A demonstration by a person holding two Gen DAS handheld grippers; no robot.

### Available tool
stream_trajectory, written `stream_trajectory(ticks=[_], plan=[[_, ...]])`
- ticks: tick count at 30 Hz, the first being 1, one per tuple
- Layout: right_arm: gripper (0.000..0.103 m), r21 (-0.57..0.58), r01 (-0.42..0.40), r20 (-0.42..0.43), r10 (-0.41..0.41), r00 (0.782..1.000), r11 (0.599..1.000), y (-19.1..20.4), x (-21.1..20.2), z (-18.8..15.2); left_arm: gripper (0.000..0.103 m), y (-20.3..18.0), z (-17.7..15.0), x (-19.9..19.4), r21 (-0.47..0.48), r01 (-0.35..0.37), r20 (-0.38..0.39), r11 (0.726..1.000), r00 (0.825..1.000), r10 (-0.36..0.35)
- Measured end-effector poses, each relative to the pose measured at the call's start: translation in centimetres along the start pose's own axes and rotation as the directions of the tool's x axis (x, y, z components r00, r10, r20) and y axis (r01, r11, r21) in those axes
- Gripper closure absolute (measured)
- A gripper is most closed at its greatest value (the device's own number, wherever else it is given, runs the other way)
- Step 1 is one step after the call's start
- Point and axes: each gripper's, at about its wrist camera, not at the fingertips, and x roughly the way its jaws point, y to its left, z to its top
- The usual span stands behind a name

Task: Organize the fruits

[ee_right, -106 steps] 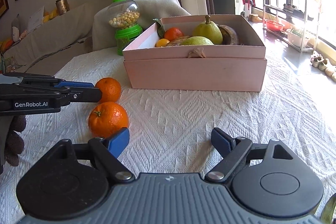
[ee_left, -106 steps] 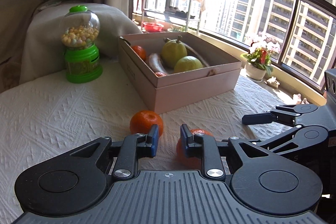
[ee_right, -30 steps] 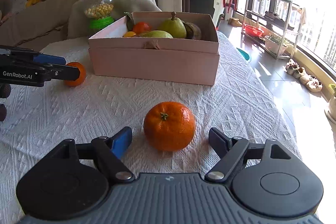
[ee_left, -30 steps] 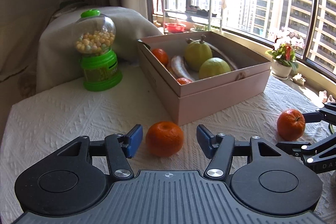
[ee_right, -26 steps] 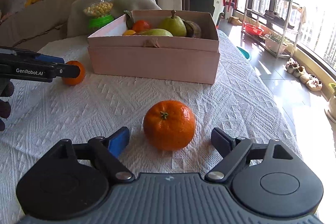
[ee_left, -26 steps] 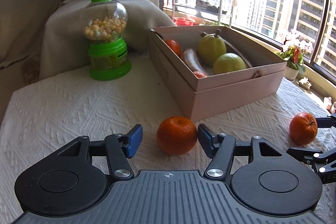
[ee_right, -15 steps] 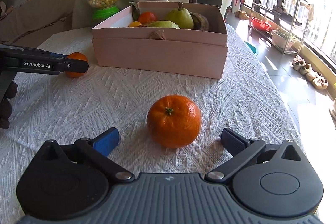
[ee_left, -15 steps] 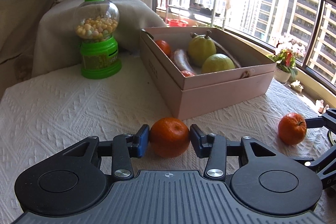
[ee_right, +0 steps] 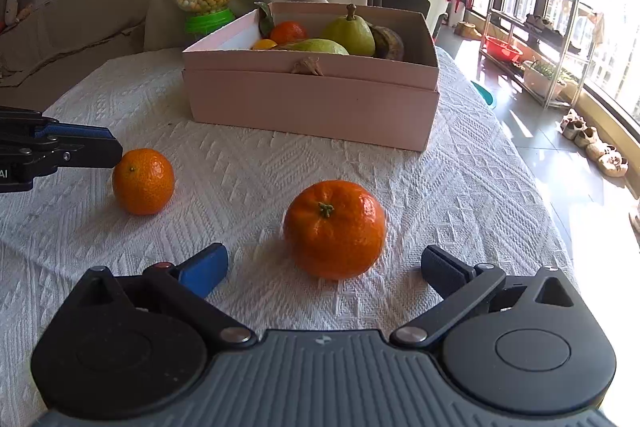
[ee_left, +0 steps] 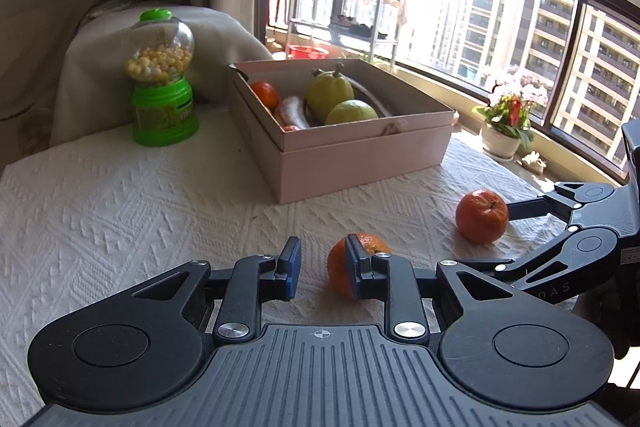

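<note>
The left gripper [ee_left: 322,269] has its jaws narrowed and empty, its right finger partly covering a small orange [ee_left: 340,267] that sits on the white tablecloth [ee_left: 120,211]. The right gripper [ee_right: 324,269] is spread wide, a larger orange [ee_right: 335,229] stem-up just ahead between its fingers, untouched. Open cloth separates both fruits from the pink box [ee_right: 312,99], whose open top shows pears, an orange and a banana.
</note>
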Motion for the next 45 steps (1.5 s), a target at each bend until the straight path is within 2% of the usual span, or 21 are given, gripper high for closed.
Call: stream_trajectory(ticks=[7,9,12,13,17,21,25,31,36,40,45], plan=[[0.000,0.005,0.009,0.007,-0.009,1.000,1.000,0.1,0.0,-0.1,0.075,-0.8,0.2,-0.5,-0.003,0.091,0.012,0.996,0.996,-0.091],[0.000,0.006,0.009,0.007,-0.009,1.000,1.000,0.1,-0.1,-0.1,0.075,-1.3,0.2,-0.2,0.016,0.118,-0.012,0.993,0.993,-0.117],[0.000,0.006,0.010,0.008,-0.010,1.000,1.000,0.0,-0.1,-0.1,0.062,-2.8,0.0,0.1,0.101,0.083,-0.025,0.991,0.996,-0.081],[0.000,0.006,0.011,0.008,-0.011,1.000,1.000,0.0,-0.1,-0.1,0.061,-3.0,0.0,0.2,0.105,0.074,-0.025,0.992,0.997,-0.072],[0.000,0.007,0.013,0.009,-0.013,1.000,1.000,0.0,-0.1,-0.2,0.061,-3.0,0.4,1.1,0.097,0.033,-0.031,0.995,0.999,-0.031],[0.000,0.007,0.012,0.009,-0.013,1.000,1.000,0.0,-0.1,-0.1,0.055,-2.4,0.7,2.6,0.097,-0.020,-0.065,0.995,0.998,0.026],[0.001,0.011,0.021,0.019,-0.021,1.000,1.000,0.0,-0.2,-0.2,0.054,-1.4,0.6,3.7,0.047,0.008,-0.099,0.999,0.995,-0.003],[0.020,0.021,0.065,0.069,-0.066,0.995,0.998,-0.1,-0.8,0.3,0.054,-1.7,0.3,4.1,0.056,0.016,-0.123,0.998,0.992,-0.009],[0.028,-0.015,0.060,0.088,-0.059,0.994,0.998,0.3,-1.0,1.0,0.054,-1.6,0.3,4.1,0.052,0.017,-0.126,0.999,0.992,-0.010],[0.054,-0.014,0.038,0.042,-0.037,0.998,0.999,0.0,-0.5,1.3,0.054,-1.6,0.2,3.8,0.050,0.033,-0.126,0.998,0.992,-0.027],[0.055,0.012,0.010,0.048,-0.011,0.999,1.000,-0.6,-1.5,1.7,0.054,-1.4,0.5,3.0,0.004,0.062,-0.114,0.998,0.992,-0.061]])
